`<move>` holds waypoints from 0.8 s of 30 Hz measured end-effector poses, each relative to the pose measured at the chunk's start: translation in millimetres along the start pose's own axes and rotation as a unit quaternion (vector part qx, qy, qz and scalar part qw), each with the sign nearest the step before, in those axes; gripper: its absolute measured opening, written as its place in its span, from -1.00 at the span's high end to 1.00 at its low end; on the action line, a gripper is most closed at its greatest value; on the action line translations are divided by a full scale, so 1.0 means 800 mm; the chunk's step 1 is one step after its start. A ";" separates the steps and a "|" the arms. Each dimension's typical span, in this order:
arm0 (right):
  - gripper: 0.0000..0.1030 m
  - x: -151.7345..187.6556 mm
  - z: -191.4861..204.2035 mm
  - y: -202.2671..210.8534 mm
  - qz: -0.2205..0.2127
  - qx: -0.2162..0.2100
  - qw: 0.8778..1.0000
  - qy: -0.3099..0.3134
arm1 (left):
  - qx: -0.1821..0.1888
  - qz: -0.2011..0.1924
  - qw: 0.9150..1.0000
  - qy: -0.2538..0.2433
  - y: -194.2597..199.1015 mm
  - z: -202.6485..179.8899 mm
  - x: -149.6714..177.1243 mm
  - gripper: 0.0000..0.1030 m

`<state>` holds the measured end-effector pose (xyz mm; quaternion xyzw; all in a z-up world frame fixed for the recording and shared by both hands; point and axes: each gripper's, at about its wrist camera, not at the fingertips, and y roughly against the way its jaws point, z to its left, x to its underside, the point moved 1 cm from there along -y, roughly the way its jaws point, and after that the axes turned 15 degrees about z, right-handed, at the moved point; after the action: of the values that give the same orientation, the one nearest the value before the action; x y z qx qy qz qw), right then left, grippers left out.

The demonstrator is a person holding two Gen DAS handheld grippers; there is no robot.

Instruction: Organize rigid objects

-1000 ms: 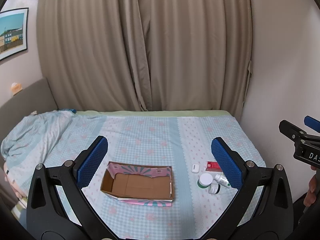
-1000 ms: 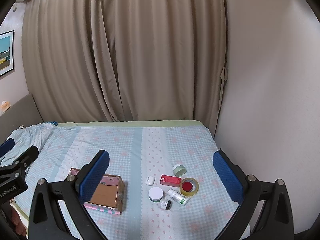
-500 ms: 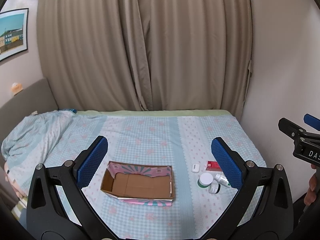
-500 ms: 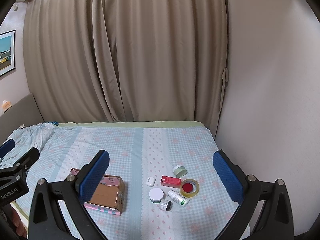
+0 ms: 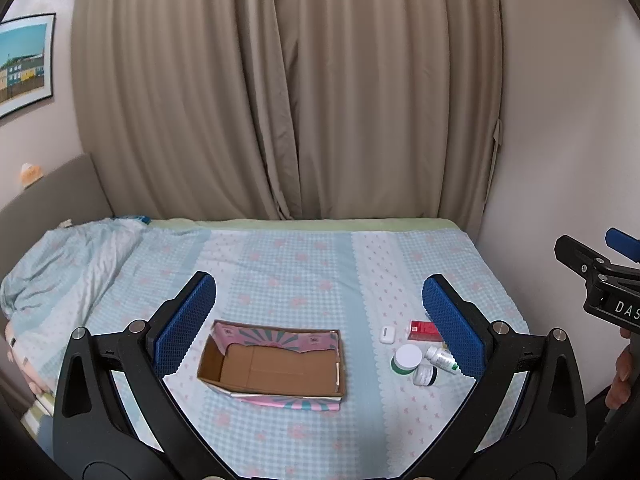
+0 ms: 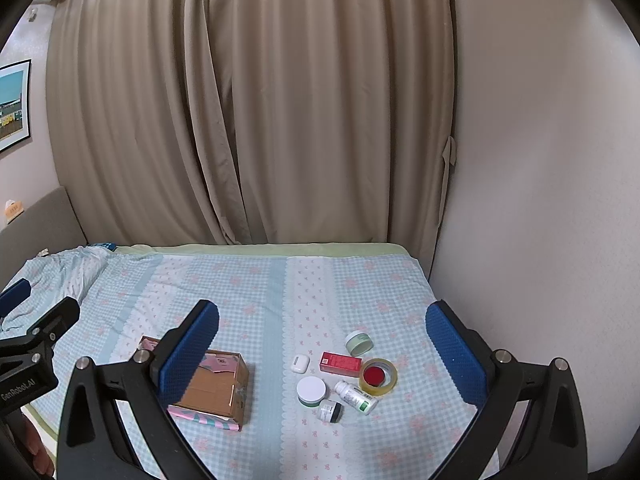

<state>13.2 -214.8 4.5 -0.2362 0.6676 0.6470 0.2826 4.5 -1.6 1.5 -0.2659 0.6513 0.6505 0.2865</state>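
An open cardboard box point(image 5: 276, 368) with pink patterned flaps lies empty on the bed; it also shows in the right wrist view point(image 6: 216, 390). To its right lie a white earbud case point(image 6: 300, 363), a red box point(image 6: 340, 363), a tape roll point(image 6: 378, 376), a green jar point(image 6: 359, 342), a white-lidded jar point(image 6: 311, 391), a small pill bottle point(image 6: 355, 397) and a small dark-capped jar point(image 6: 330, 411). My left gripper point(image 5: 320, 328) is open and empty, above the box. My right gripper point(image 6: 322, 348) is open and empty, above the small items.
The bed point(image 5: 296, 264) has a blue checked sheet, with a crumpled blanket point(image 5: 60, 264) at the left. Curtains point(image 5: 280, 100) hang behind it and a wall point(image 6: 540, 200) runs along its right edge.
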 end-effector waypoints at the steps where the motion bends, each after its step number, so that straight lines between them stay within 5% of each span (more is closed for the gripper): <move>1: -1.00 0.000 0.000 0.000 0.000 0.001 1.000 0.000 | 0.000 0.000 1.000 0.000 0.000 0.001 0.000 -0.99; 24: -1.00 0.006 0.001 0.000 0.002 0.001 1.000 -0.001 | 0.001 0.001 1.000 0.003 -0.001 -0.001 0.000 -0.99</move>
<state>9.9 -213.4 1.6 -0.2344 0.6686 0.6467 0.2825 5.1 -2.4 1.1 -0.2668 0.6530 0.6490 0.2847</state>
